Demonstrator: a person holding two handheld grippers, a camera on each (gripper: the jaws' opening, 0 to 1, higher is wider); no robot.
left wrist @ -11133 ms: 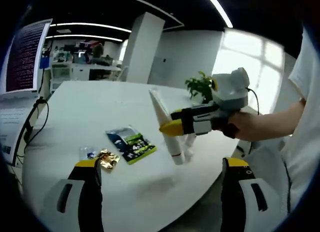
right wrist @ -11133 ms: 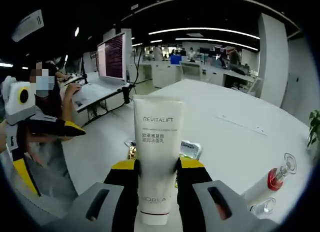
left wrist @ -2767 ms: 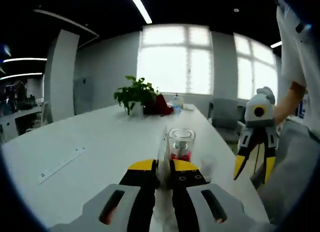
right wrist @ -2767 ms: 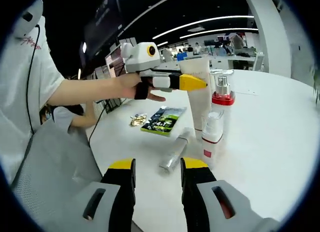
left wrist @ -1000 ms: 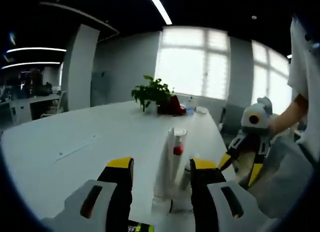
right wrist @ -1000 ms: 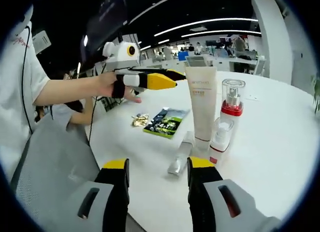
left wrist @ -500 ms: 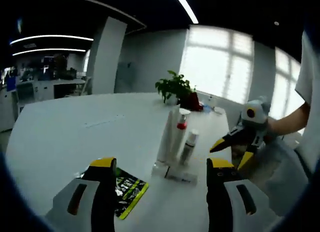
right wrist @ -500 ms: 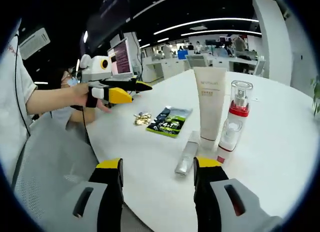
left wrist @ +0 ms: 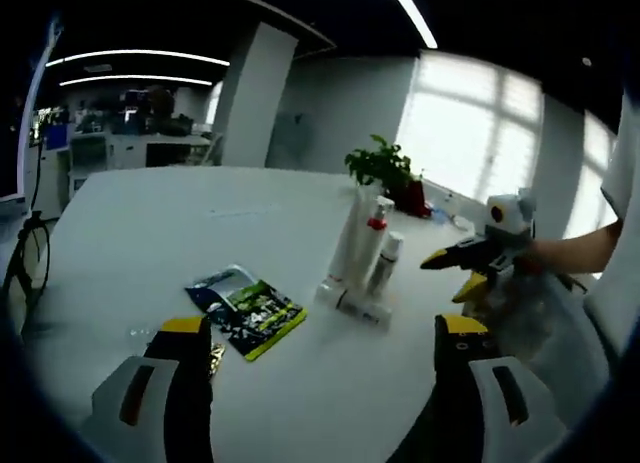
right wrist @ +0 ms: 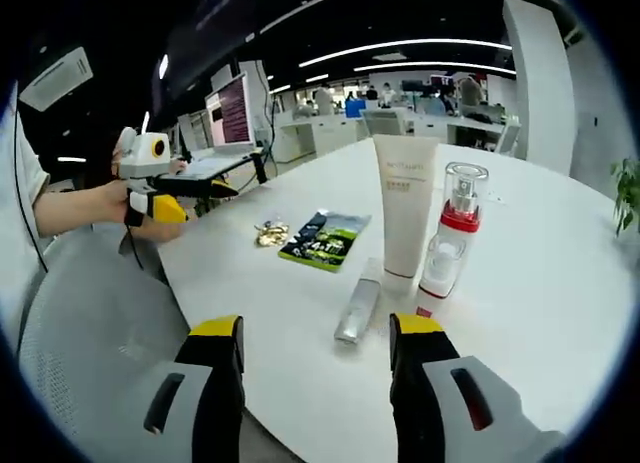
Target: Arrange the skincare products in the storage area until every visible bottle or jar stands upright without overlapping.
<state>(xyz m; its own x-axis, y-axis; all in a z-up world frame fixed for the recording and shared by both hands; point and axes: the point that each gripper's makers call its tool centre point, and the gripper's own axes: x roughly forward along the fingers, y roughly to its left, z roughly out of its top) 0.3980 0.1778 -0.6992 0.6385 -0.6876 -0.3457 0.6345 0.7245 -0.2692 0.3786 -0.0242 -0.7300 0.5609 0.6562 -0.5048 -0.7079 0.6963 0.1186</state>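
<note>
A white tube [right wrist: 404, 208] stands upright on the white table [right wrist: 560, 283]. Beside it stand a pump bottle with a red collar [right wrist: 455, 228] and a small clear-capped bottle [right wrist: 436, 275]. A silver tube [right wrist: 357, 309] lies flat in front of them. My right gripper [right wrist: 316, 328] is open, short of the lying tube. My left gripper [right wrist: 200, 198] is far to the left, open and holding nothing. In the left gripper view the tube [left wrist: 350, 233], pump bottle [left wrist: 372, 238], small bottle [left wrist: 386, 261] and lying silver tube [left wrist: 360, 306] sit mid-table, beyond my open left gripper [left wrist: 322, 328]. The right gripper [left wrist: 445, 273] hovers to their right.
A green sachet [right wrist: 322, 239] and a gold wrapper [right wrist: 268, 233] lie left of the products. A laptop [right wrist: 225, 133] stands at the table's far left end. A potted plant [left wrist: 378, 168] stands behind the bottles. The table edge runs just before my right jaws.
My left gripper has drawn back from the products and away across the table, its jaws wide. The right gripper has barely moved. The products stand as before.
</note>
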